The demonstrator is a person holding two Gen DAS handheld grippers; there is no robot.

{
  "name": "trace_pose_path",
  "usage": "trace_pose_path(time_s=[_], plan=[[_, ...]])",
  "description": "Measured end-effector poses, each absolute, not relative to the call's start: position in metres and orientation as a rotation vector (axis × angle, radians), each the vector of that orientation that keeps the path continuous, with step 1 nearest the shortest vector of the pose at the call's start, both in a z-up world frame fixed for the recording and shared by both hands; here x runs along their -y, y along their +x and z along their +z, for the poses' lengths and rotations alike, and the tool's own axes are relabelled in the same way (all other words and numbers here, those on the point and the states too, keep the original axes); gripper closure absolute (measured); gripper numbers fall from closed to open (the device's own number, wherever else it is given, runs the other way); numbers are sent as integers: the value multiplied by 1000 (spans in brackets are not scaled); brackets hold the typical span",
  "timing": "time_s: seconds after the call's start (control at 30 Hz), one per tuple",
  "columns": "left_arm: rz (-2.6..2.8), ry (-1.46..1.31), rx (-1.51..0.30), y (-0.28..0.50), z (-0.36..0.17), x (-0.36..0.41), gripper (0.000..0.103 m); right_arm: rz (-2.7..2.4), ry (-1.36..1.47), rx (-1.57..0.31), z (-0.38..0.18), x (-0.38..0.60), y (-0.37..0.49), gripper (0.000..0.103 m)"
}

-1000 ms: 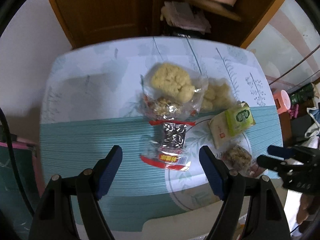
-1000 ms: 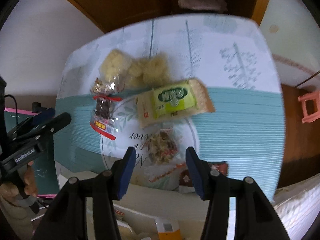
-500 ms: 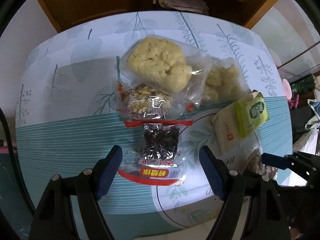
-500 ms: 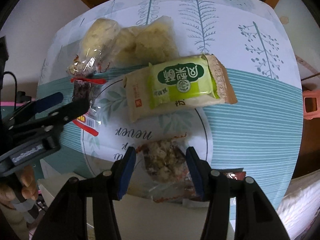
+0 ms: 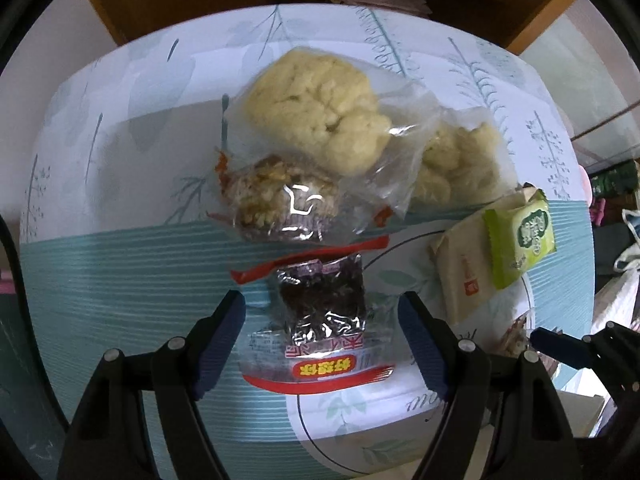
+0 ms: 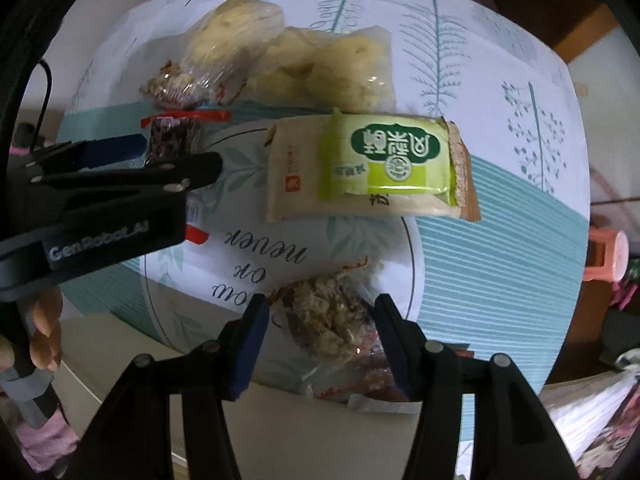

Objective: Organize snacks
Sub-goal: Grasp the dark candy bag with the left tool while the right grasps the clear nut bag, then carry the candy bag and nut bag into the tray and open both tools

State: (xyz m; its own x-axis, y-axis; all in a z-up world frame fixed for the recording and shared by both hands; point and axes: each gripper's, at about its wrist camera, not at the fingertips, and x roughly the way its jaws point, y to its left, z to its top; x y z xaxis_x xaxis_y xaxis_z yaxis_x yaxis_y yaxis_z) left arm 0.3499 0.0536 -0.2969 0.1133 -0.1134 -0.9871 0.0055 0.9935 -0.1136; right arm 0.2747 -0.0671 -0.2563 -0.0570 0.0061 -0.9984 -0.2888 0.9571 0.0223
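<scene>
The left gripper (image 5: 320,316) points down with its blue-padded fingers (image 5: 218,336) spread wide on either side of a clear, red-edged packet of dark dried fruit (image 5: 322,312) lying on the table (image 5: 120,280); the pads stand clear of the wrapper, so nothing is grasped. The right gripper (image 6: 318,334) also points down, its fingers (image 6: 250,344) having just been opening, and they straddle a clear packet of pale crumbly nut cake (image 6: 334,320) without pressing it; the packet's near end is hidden below the fingers. Farther off lie a similar clear packet of crumbly cake (image 5: 280,200), a clear bag of pale yellow puffed lumps (image 5: 324,108), and a second such bag (image 5: 460,164), blurred. To the right sits a beige sachet with a green label (image 6: 372,168). The tablecloth's printed wording is partly covered. A hand (image 6: 44,332) grips the left tool's handle at the picture's left edge.
</scene>
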Motion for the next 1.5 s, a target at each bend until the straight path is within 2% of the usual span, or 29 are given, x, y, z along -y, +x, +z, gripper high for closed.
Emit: trace_pose_path(time_s=[0.47, 0.67, 0.73, 0.77, 0.8, 0.93, 1.0, 1.07, 1.13, 1.17, 1.23, 1.33, 1.37, 1.5], plan=[[-47, -105, -1461, 350, -297, -58, 26, 265, -284, -1588, -258, 43, 275, 46], [-26, -43, -1476, 353, -301, -41, 21, 296, -291, -1573, -252, 44, 273, 44], [-24, -20, -1482, 354, -302, -35, 19, 310, -285, -1568, -250, 43, 274, 34], [-23, -14, -1484, 355, -302, -34, 18, 324, -268, -1569, -249, 45, 275, 16], [-23, -11, -1484, 355, -302, -33, 17, 332, -253, -1577, -250, 45, 277, 4], [-19, -17, -1478, 358, -300, -29, 17, 322, -240, -1614, -254, 52, 279, 3], [-20, -14, -1475, 357, -301, -26, 19, 306, -231, -1642, -259, 58, 280, 3], [-29, -9, -1464, 358, -302, -29, 28, 300, -236, -1661, -263, 62, 280, 5], [-42, 0, -1450, 357, -299, -28, 50, 305, -242, -1674, -266, 64, 280, 11], [-45, 6, -1446, 357, -297, -26, 57, 312, -238, -1684, -267, 65, 279, 19], [-56, -9, -1449, 357, -295, -24, 64, 314, -247, -1693, -269, 70, 278, 26], [-59, -7, -1439, 355, -293, -23, 65, 326, -242, -1680, -265, 72, 276, 40], [-59, -15, -1432, 355, -291, -25, 65, 329, -237, -1673, -263, 74, 275, 49], [-74, -48, -1389, 345, -274, -30, 66, 330, -195, -1613, -242, 89, 270, 49]])
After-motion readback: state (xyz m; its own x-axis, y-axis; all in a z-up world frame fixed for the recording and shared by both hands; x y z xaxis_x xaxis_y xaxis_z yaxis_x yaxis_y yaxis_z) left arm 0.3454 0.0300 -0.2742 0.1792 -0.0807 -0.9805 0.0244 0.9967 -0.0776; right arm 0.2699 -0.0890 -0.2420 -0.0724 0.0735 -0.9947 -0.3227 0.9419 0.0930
